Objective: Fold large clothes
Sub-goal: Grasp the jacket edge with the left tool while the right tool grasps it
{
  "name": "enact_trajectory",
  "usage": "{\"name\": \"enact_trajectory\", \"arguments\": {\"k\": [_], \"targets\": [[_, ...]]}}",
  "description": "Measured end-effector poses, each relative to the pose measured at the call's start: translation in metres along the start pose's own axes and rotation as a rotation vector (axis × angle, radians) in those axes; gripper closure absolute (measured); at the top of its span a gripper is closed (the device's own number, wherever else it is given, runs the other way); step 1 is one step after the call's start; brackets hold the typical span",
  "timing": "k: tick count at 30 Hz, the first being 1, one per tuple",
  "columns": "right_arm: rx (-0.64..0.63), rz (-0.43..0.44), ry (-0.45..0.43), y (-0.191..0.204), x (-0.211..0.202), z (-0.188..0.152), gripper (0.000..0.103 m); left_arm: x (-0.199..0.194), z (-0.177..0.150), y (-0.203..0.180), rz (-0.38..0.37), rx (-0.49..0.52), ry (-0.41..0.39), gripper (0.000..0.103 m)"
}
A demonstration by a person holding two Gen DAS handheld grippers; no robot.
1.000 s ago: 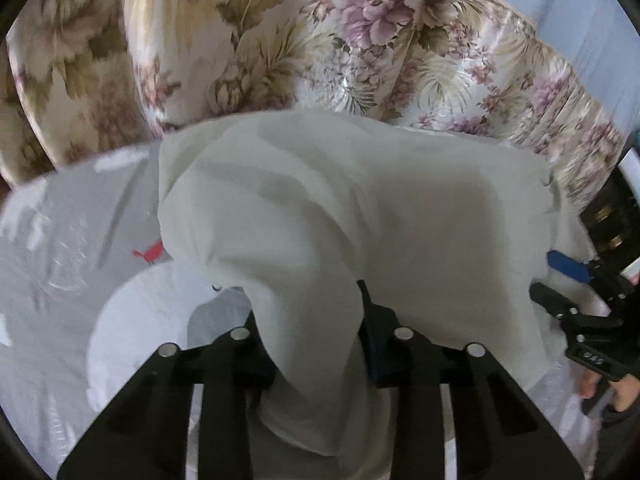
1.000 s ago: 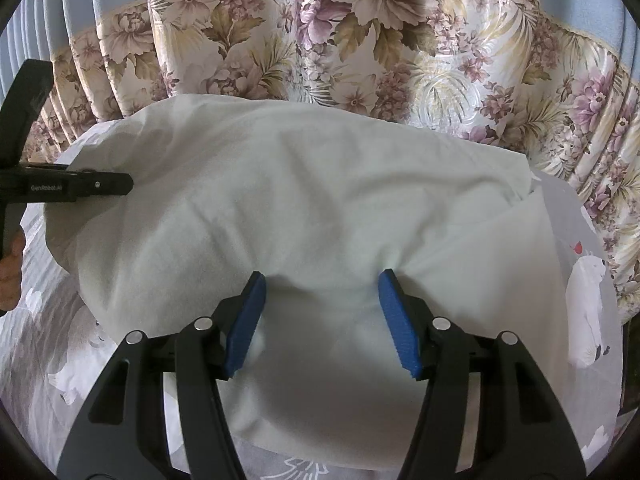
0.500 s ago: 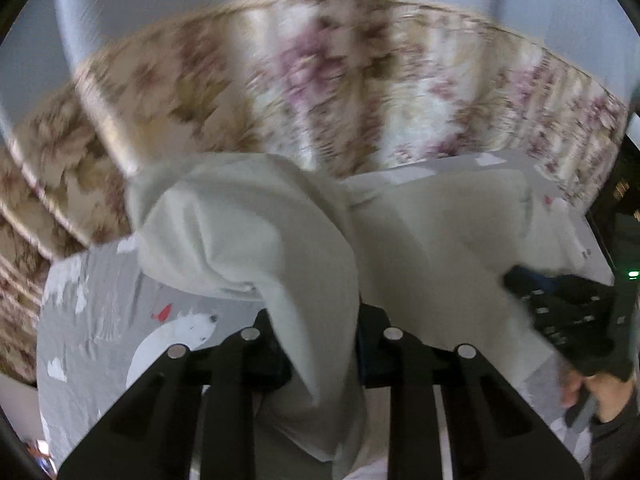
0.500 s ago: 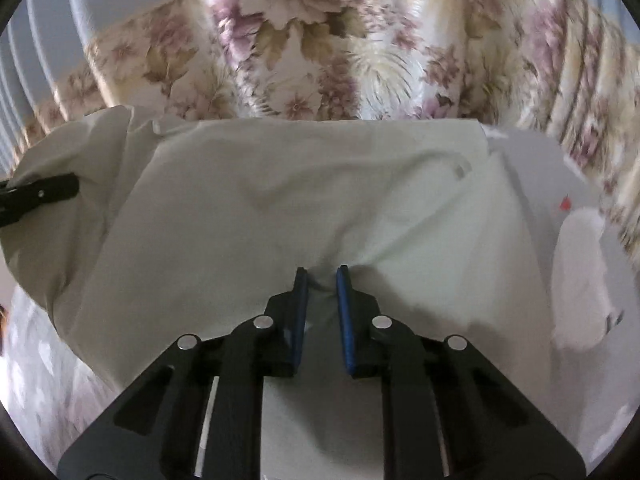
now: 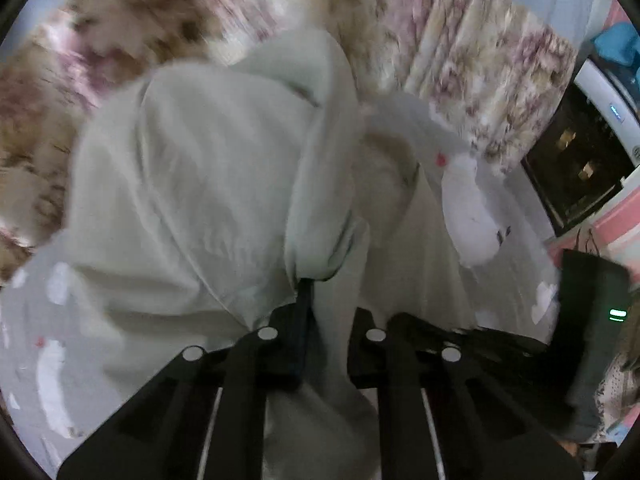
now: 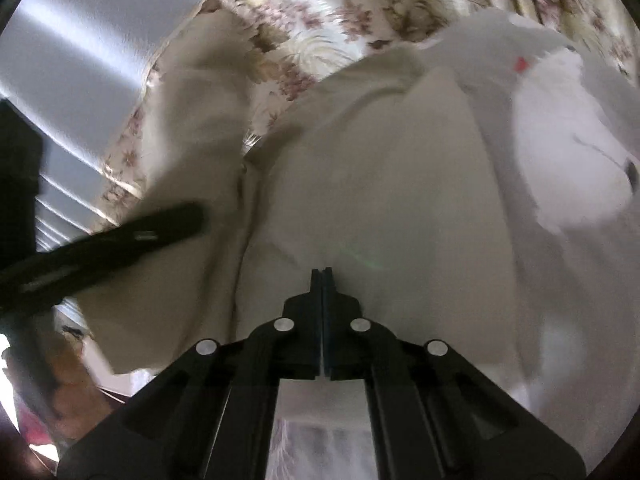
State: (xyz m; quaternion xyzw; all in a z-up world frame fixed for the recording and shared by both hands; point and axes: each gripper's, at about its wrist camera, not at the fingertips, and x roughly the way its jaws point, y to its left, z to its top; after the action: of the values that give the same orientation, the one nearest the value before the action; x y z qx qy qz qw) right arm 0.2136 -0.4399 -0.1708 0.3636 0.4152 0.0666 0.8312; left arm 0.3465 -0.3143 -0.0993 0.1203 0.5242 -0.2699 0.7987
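A large pale cream garment (image 5: 200,184) lies bunched and lifted over a grey bedsheet with white polar bears. My left gripper (image 5: 320,304) is shut on a thick fold of the garment, which drapes down between and over its fingers. My right gripper (image 6: 322,276) is shut on an edge of the same garment (image 6: 380,184), its jaws pressed together. The left gripper (image 6: 120,240) also shows as a dark blurred bar at the left of the right wrist view, with cloth hanging off it. Both views are motion-blurred.
A floral curtain (image 5: 460,48) hangs behind the bed. The grey bedsheet (image 5: 516,248) with its polar bear print (image 6: 560,140) spreads to the right. A dark cabinet or appliance (image 5: 576,160) stands at the far right. A black device with a green light (image 5: 596,312) sits at the right.
My right gripper went from open to shut on the garment. Both grippers have lifted and swung, so the cloth is raised and bunched and the views tilt sharply.
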Motion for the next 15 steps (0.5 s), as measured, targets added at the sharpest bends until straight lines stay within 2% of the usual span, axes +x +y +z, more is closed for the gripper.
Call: {"name": "enact_trajectory", "arguments": {"k": [1,3,7,9,10,11,12,13,15], "targets": [[0.017,0.006,-0.003,-0.008,-0.004,-0.001,0.103,0.016,-0.001,-0.002,0.003,-0.002,0.025,0.094],[0.052,0.037,0.004,-0.02,-0.006,-0.005,0.103,0.029,-0.002,-0.004,-0.006,0.005,0.019,0.094],[0.021,0.017,0.006,-0.019,0.001,-0.008,0.103,0.027,0.001,-0.007,0.019,0.027,0.03,0.093],[0.015,0.012,0.009,-0.021,0.004,-0.005,0.103,0.017,0.0,-0.013,0.05,0.06,0.026,0.086],[0.013,0.012,0.015,-0.021,0.003,-0.003,0.103,0.012,-0.002,-0.018,0.06,0.074,0.02,0.074],[0.01,0.013,0.018,-0.024,0.003,-0.001,0.103,0.005,-0.004,-0.022,0.062,0.09,0.009,0.056],[0.007,0.011,0.021,-0.025,0.004,0.0,0.103,-0.003,-0.006,-0.028,0.069,0.109,-0.007,0.047],[-0.002,0.003,0.023,-0.024,0.005,0.001,0.103,-0.015,-0.01,-0.034,0.11,0.137,-0.034,0.038],[-0.031,-0.025,0.023,-0.021,0.005,0.002,0.103,-0.039,-0.02,-0.045,0.175,0.211,-0.087,0.037]]}}
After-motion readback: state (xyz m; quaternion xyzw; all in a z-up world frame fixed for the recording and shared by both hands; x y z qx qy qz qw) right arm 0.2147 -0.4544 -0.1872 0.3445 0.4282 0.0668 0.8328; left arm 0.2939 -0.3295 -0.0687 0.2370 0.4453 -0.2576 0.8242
